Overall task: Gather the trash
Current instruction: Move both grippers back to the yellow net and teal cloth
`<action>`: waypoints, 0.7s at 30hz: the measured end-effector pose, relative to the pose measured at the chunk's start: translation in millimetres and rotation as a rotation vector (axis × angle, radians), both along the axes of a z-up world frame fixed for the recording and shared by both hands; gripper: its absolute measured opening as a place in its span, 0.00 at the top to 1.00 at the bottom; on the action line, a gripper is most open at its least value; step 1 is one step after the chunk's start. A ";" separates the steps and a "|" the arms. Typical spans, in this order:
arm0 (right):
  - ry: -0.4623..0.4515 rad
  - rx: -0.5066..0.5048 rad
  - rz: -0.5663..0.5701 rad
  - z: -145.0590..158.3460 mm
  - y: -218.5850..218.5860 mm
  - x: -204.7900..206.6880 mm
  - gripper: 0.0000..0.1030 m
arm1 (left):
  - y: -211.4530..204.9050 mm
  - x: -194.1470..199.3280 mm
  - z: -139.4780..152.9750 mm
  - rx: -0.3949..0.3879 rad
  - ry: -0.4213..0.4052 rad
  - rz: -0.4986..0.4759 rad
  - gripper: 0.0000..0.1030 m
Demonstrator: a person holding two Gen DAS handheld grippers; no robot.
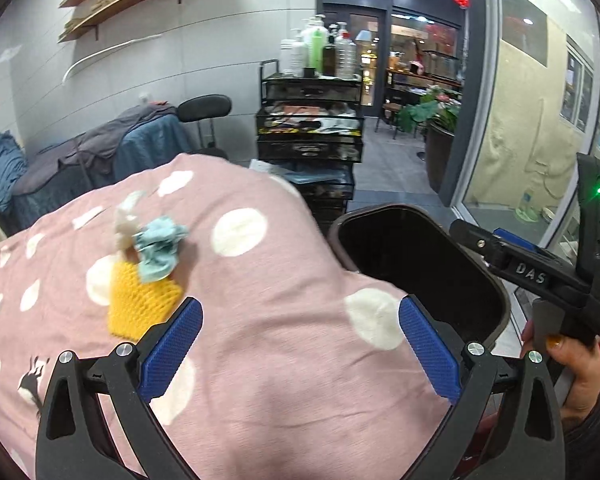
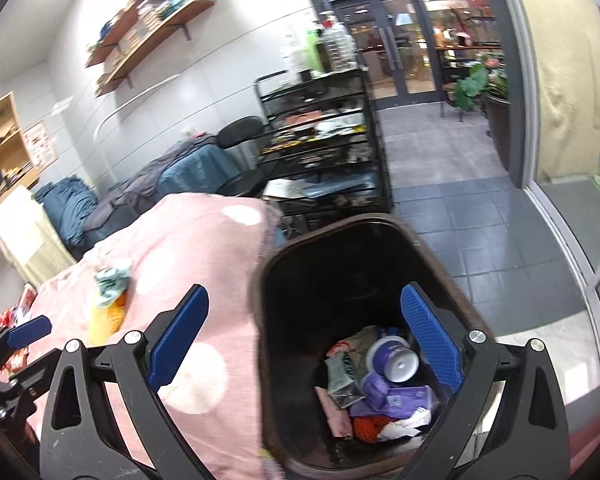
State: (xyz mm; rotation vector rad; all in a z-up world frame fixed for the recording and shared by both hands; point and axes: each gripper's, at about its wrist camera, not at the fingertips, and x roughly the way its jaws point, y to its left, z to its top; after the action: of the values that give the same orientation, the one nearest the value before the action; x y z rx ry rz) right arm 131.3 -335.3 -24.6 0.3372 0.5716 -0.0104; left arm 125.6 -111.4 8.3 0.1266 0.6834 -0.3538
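A pink polka-dot blanket (image 1: pixel 260 280) carries a crumpled teal tissue (image 1: pixel 160 250) and yellow mesh (image 1: pixel 140 308); the left gripper (image 1: pixel 300 344) hangs open, empty. Right view: the right gripper (image 2: pixel 304 340) gapes over the bin (image 2: pixel 268 280), partly filled with wrappers (image 2: pixel 392 392); those scraps remain.

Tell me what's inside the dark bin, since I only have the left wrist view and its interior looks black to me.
Observer: The dark brown bin already holds trash at the bottom, including a purple and white round tub.
Operator: Anything else in there?
Observer: A crumpled grey-green wrapper lies beside the tub, with purple packets below it.
Operator: Where is the right gripper relative to the bin?
Observer: The right gripper is open and empty, with its right finger over the bin's opening and its left finger over the pink spotted cover.
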 end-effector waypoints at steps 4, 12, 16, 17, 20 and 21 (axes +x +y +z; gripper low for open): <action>-0.004 -0.009 0.079 5.7 25.9 7.8 0.07 | 30.6 3.9 -5.4 0.000 0.016 0.067 0.05; 0.004 -0.010 0.260 14.8 87.1 23.5 0.07 | 98.6 10.4 -21.6 -0.001 0.060 0.202 0.05; 0.013 -0.026 0.361 18.9 120.3 32.5 0.07 | 129.2 14.4 -29.6 0.003 0.092 0.254 0.05; 0.016 -0.029 0.386 19.4 127.7 35.0 0.07 | 135.5 15.5 -31.5 0.007 0.100 0.265 0.05; 0.040 -0.023 0.454 18.4 150.5 46.8 0.07 | 150.4 19.6 -36.5 -0.002 0.125 0.273 0.05; 0.049 -0.022 0.476 17.8 158.0 51.3 0.07 | 154.9 21.6 -38.7 -0.007 0.134 0.274 0.05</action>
State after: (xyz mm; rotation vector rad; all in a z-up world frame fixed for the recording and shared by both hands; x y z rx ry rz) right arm 182.6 -177.3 -6.9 0.1734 0.6887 0.4337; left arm 147.2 43.5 -30.4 0.0019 0.8206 -0.1019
